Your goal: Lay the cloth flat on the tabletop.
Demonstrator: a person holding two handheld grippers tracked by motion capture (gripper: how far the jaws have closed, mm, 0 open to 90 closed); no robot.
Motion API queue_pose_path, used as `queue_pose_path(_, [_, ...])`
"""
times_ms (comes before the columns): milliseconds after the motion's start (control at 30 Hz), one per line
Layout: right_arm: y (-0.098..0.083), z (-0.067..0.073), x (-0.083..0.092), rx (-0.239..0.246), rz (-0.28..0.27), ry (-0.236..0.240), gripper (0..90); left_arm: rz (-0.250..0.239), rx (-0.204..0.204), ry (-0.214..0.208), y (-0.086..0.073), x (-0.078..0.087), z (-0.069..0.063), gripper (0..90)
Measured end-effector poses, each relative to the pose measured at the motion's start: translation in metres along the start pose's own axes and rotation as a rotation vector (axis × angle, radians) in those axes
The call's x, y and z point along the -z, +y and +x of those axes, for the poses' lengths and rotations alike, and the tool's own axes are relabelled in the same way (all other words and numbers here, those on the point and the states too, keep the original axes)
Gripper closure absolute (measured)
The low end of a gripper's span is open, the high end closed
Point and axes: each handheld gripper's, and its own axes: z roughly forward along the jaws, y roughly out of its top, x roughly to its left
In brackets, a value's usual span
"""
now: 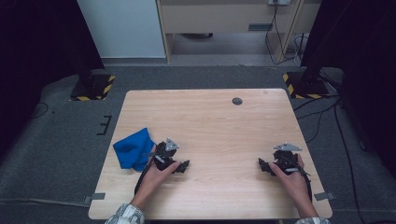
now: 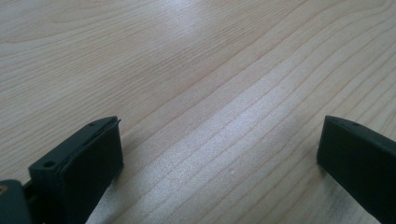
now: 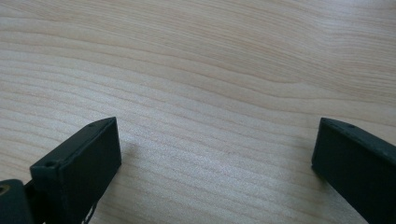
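We hold both grippers low on the pale, fine-grained wooden table (image 1: 210, 116) near its front edge: the left gripper (image 2: 219, 154) and right gripper (image 3: 217, 154) both spread wide, pinching nothing. A crumpled blue cloth (image 1: 133, 149) lies just beside our left hand (image 1: 156, 175), at the left edge.

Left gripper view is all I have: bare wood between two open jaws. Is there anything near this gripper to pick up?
Observer: Yes. In the high view a crumpled blue cloth lies on the table, just left of the left gripper.
Operator: Is the gripper touching it?
Observer: The hand's side sits close to the cloth; the jaws point right, away from it.
Operator: And the other gripper?
Observer: The right gripper rests near the table's right edge, jaws open on bare wood, pointing left.
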Motion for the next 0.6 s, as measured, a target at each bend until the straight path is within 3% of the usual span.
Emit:
queue_pose_path(267, [0.000,0.000,0.000,0.001,0.001,0.000,1.2,-0.011,-0.003,0.009,0.000,0.003,0.000,3.4])
queue_pose_path(500, [0.000,0.000,0.000,0.001,0.001,0.000,1.1,-0.094,0.033,0.005,0.006,0.027,0.004,4.9])
queue_pose_path(600, [0.000,0.000,0.000,0.000,0.001,0.000,1.1,-0.107,0.047,0.005,0.008,0.035,0.007,5.1])
